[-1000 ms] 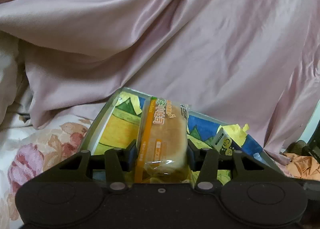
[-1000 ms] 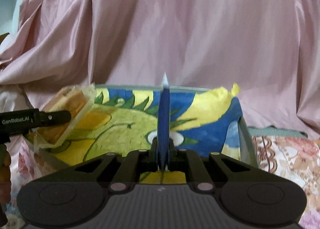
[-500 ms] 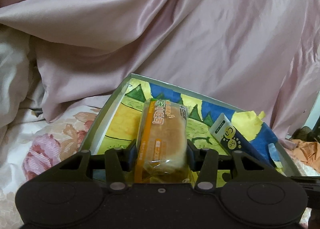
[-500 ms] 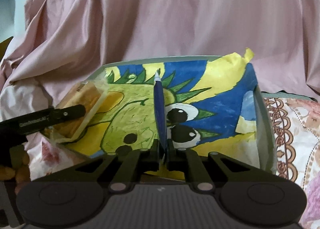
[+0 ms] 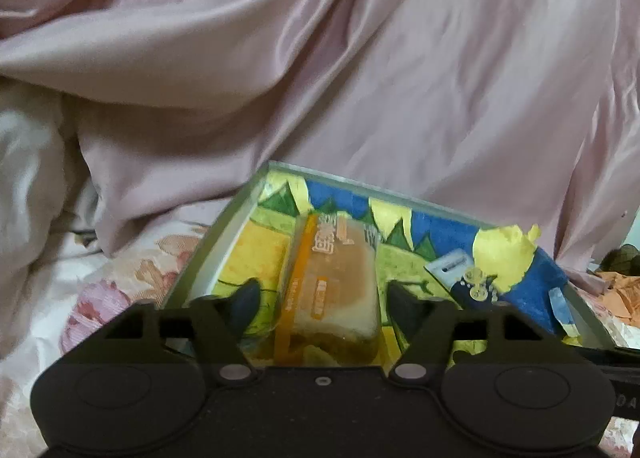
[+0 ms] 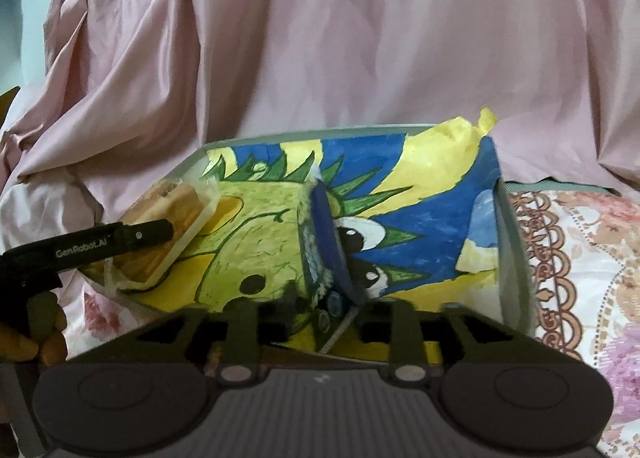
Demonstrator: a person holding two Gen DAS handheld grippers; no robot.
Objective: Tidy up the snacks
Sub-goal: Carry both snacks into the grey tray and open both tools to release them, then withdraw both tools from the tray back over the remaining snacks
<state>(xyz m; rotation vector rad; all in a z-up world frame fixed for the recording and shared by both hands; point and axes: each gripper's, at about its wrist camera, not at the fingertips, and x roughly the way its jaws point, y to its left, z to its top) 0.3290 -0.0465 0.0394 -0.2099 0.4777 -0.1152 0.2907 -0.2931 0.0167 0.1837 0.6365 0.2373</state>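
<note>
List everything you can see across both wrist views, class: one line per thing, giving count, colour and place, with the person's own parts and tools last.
Tray: one, grey rim, floor lined with a blue, yellow and green cartoon drawing, on the bed.
Bread pack: one, clear wrapper with orange stripe, tan bread, at the tray's left side, between the left fingers.
Blue packet: one, dark blue with white end, mid-tray, leaning between the right fingers.
Pink sheet: one, draped behind the tray.
Floral bedcover: one, white with pink flowers, under and around the tray.
Orange cloth: one, far right edge.
Left gripper: black, jaws opening, clear of the bread pack.
Right gripper: black, jaws opening around the blue packet.
Hand: one, holding the left gripper.
</note>
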